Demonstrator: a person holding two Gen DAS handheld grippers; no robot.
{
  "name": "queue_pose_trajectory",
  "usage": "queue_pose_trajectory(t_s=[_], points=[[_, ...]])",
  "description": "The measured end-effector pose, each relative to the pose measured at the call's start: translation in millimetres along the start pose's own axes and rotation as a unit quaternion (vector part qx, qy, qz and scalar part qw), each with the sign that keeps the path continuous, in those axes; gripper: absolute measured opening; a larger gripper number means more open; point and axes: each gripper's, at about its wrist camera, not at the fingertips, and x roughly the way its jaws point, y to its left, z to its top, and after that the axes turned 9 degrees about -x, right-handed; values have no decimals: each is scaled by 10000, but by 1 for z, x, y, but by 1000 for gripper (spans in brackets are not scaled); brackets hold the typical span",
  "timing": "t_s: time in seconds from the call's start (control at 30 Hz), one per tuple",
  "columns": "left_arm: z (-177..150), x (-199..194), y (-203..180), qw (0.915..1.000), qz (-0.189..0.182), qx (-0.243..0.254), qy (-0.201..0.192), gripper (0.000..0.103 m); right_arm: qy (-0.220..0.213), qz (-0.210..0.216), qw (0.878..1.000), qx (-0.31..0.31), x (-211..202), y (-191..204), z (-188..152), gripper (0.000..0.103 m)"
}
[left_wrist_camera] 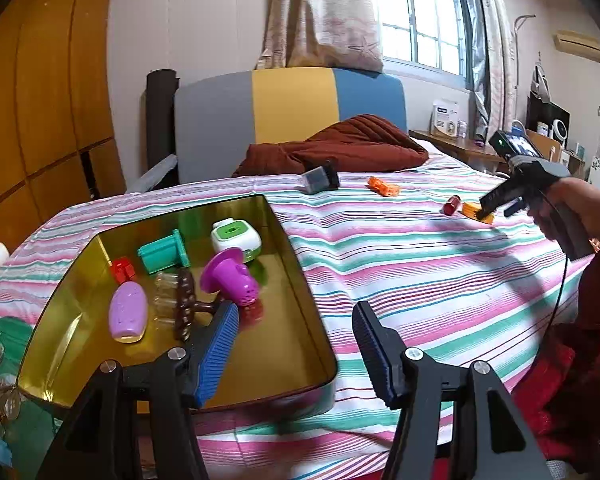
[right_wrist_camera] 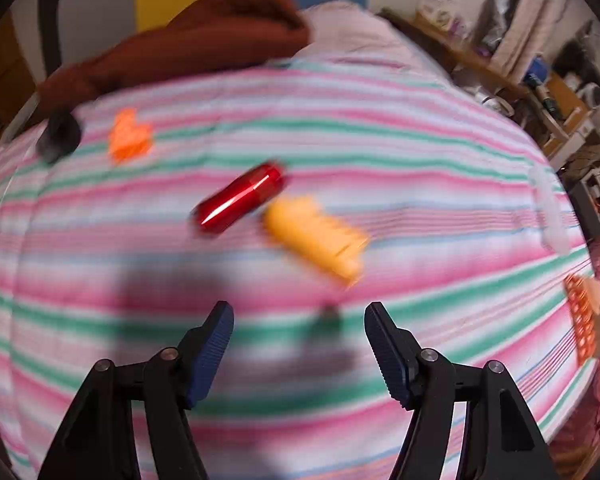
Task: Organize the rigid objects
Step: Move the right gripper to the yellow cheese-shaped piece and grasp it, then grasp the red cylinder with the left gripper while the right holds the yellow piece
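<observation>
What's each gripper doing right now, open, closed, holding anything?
Left gripper: open, empty, above the gold tin's edge.
Right gripper: open, empty, near the yellow piece.

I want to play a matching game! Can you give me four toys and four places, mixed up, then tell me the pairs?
Things:
1. purple bottle
2. red tube
3. grey brush
4. left claw

Places:
A. beside the yellow block
B. near the brown blanket
C. inside the gold tin
D. over the tin's near corner

Pairs: 1-C, 2-A, 3-B, 4-D
</observation>
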Motion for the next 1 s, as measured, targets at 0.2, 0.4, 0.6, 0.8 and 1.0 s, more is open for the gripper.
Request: queue_pose_trajectory(t_s=[0.2,0.4,0.6,0.8,1.0], points=[[5,3,-19,9995,-153,269,78,60,-353,119,9993,-46,9,-13,14,71],[9,8,-39,9978,-365,513,184,60,-332,543,9980,26,39,-17,28,70],[25,23,-68,9943,-793,592,387,60,-74,693,9975,-60,49,-14,26,44],[48,51,-102,9923,-997,448,590,60,105,879,9956,319,47,-23,22,36],[71,96,-146,9872,-1251,407,904,61,224,504,9981,289,46,-27,20,35]])
